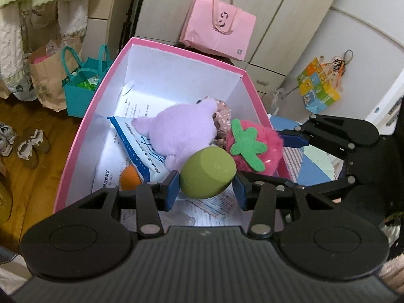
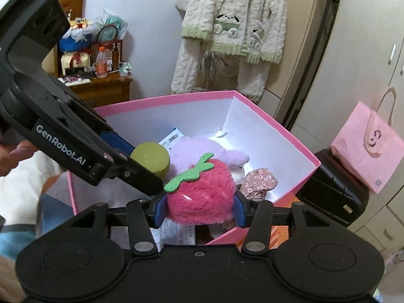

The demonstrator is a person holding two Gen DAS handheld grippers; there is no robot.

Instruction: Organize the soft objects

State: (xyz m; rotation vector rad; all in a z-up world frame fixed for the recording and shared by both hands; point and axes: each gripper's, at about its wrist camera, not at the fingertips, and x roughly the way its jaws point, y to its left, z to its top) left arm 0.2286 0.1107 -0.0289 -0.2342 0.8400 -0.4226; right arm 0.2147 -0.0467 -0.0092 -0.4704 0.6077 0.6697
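orange ball [image 1: 129, 179]: mostly hidden behind the left gripper [image 1: 205, 189] finger, low in the box
papers [image 1: 141, 108]: print too small to read
floral cloth [image 1: 223, 120]: largely covered by purple plush [image 1: 180, 128] and strawberry [image 1: 252, 146]
shoes [image 1: 7, 139]: cut off at left edge
hand [image 2: 12, 156]: only fingertips show, rest out of view

Left tool [image 1: 205, 189] grips green ball [image 1: 207, 173] over pink box [image 1: 83, 126]; strawberry plush [image 1: 252, 149] beside.
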